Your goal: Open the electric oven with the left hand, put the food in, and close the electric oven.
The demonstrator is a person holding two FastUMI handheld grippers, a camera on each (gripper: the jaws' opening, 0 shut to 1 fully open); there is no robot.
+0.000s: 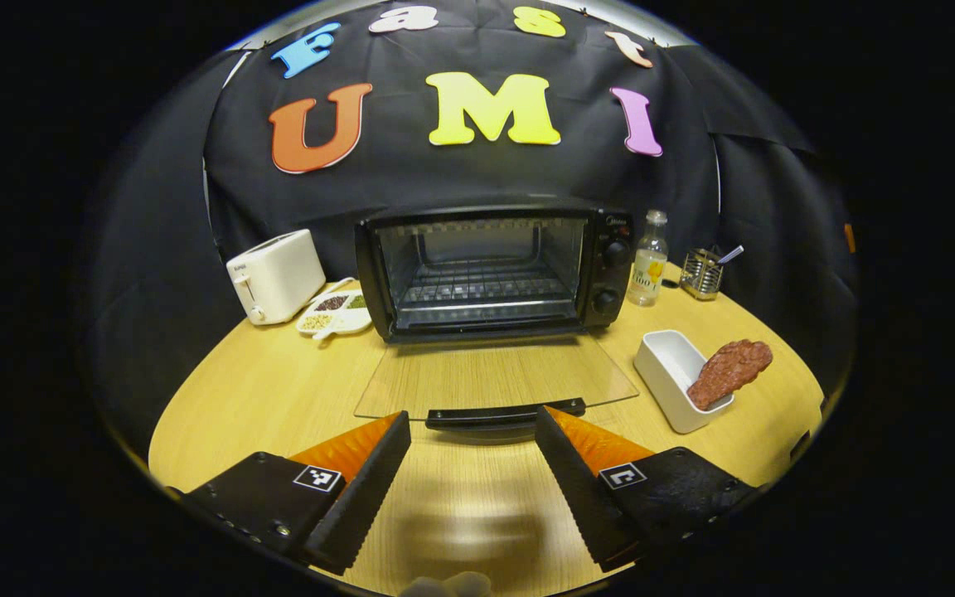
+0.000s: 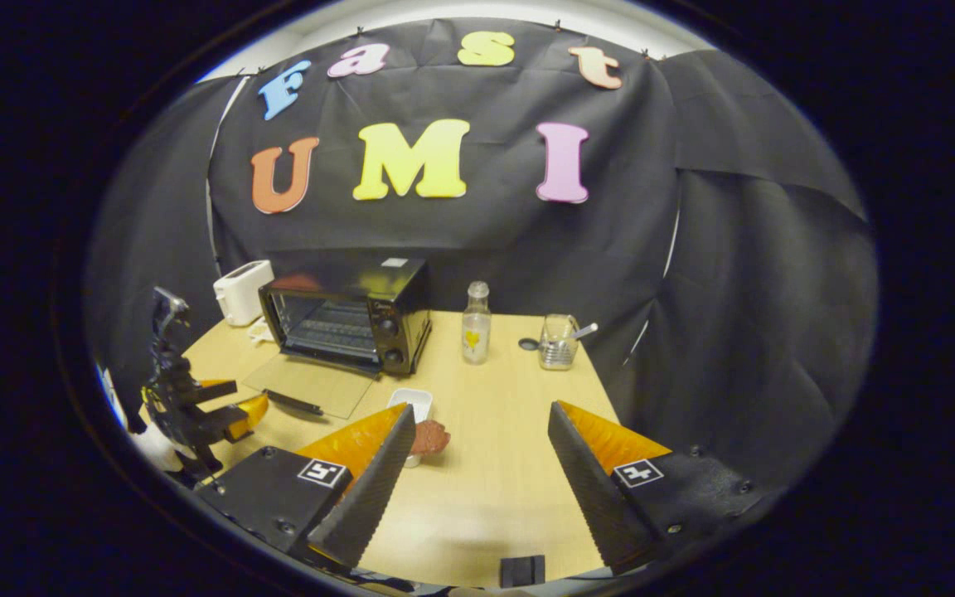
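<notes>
Oven (image 1: 486, 269) stands open at table centre, glass door (image 1: 494, 377) flat on the wood, wire rack bare. Left gripper (image 1: 473, 431) sits at the door handle (image 1: 504, 414), jaws apart, holding nothing. The food (image 1: 730, 371), a lumpy reddish-brown slab, leans in a smooth white dish (image 1: 670, 373) right of the door, long axis slanting up over the rim. Right gripper (image 2: 477, 444) is agape and empty; the food (image 2: 430, 436) lies just ahead beside its left finger, so this hand appears nearer.
</notes>
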